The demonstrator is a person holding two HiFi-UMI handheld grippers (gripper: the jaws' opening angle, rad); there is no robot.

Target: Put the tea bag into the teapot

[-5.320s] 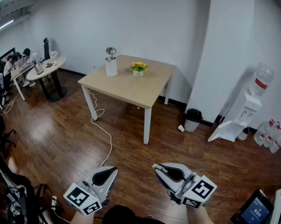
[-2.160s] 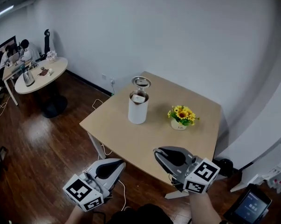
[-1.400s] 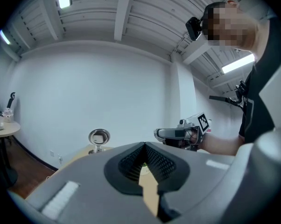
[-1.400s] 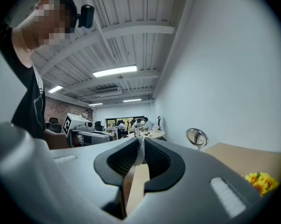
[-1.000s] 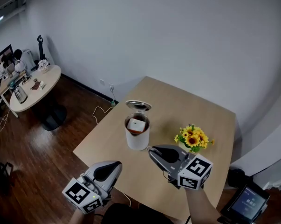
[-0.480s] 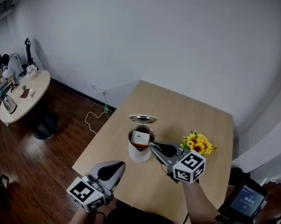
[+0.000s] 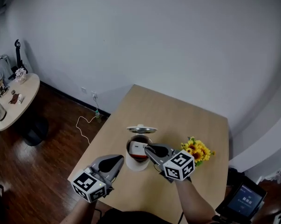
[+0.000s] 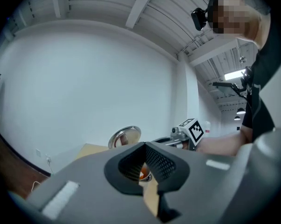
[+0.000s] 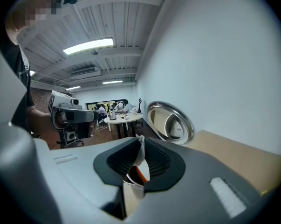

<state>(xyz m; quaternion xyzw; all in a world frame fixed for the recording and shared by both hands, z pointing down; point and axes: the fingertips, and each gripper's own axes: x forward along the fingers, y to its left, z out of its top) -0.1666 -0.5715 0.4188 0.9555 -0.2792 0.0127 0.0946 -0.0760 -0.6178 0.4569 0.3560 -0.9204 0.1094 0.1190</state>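
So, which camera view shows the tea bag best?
The head view: there the tea bag shows its white face at the mouth of the teapot. The right gripper view shows only its edge, pinched by the right gripper. The left gripper view misses it.

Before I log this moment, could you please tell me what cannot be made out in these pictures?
1. Head view: the near edge of the white square tea bag, covered by the tip of the right gripper.
2. Left gripper view: the body of the white cylindrical teapot, hidden behind the left gripper itself.
3. Head view: the items on the round side table, too small to identify.
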